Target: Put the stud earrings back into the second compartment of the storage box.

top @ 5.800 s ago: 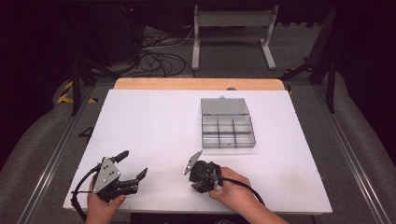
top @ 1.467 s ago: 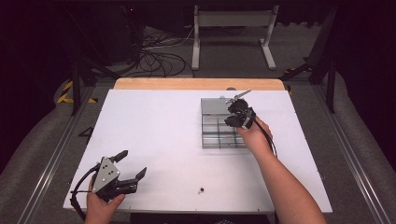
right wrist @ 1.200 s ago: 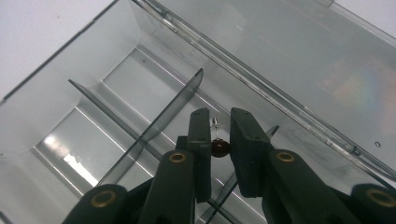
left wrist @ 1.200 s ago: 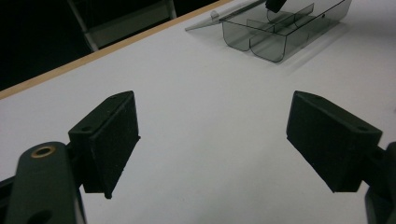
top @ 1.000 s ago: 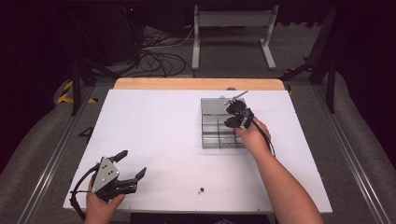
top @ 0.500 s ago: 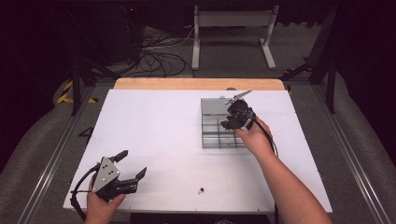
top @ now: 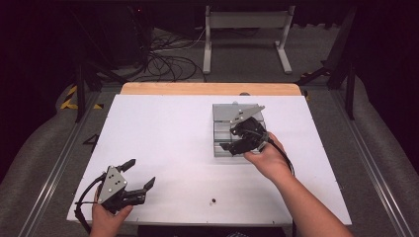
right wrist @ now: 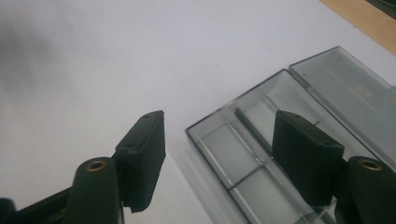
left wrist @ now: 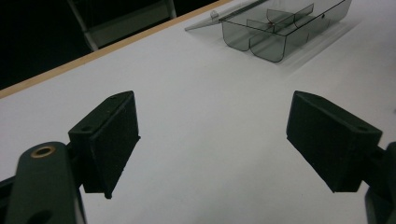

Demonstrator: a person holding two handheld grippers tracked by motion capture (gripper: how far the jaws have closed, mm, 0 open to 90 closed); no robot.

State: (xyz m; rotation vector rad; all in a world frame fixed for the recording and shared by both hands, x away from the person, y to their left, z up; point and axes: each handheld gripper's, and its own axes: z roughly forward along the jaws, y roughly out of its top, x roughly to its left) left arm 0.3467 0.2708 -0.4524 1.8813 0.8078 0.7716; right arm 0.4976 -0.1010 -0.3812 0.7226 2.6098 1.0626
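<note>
Right tool (top: 236, 139) jaws just opening, empty, above compartment box (top: 223, 114); one small part (top: 213, 201) left on counter (top: 163, 133). Left tool (top: 141, 177) wide, idle.

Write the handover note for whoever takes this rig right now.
Right gripper: open, nothing between the jaws, which have just been opening; it hangs over the near left part of the clear compartment box.
Left gripper: open, holding nothing, at the near left of the white table.
Box: on the table's far right, lid folded open behind it.
Small dark part: loose on the table near the front edge.
Done: cannot tell what the box holds.
Left: probably fetch that part and put it in a compartment.
</note>
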